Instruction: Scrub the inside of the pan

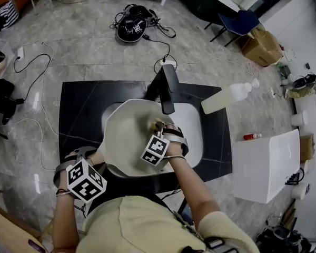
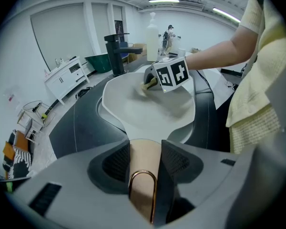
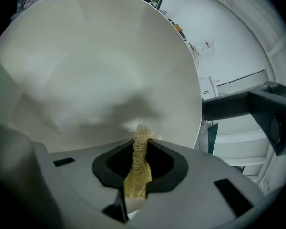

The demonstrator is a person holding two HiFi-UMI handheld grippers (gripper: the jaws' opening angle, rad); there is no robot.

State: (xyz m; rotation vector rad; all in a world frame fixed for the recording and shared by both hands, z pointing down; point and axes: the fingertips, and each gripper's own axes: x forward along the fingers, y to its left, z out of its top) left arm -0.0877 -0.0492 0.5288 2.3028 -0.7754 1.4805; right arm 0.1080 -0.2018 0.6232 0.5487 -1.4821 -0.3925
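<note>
Pan (image 1: pixel 127 141): plain off-white interior. Handle (image 2: pixel 144 173): pale tan, with a copper-coloured loop. Scrubber (image 3: pixel 137 175): straw-yellow open mesh. Left tongs (image 2: pixel 144 144) and right tongs (image 3: pixel 140 144): light grey shells, black textured pads. Marker cubes (image 1: pixel 86 179): black square patterns on white. Bench (image 1: pixel 79 109): black with thin pale veins. Sink (image 1: pixel 194 124): white. Faucet (image 1: pixel 167 86): matte black. Bottle (image 1: pixel 226 98): milky white. Floor (image 1: pixel 84 41): grey-beige marbled tile. Shirt (image 1: pixel 131 223): pale yellow.

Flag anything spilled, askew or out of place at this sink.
Nothing stands out. The pan sits tilted over the sink only because the left gripper holds its handle while the right gripper presses a scrubber inside. No spills show.
</note>
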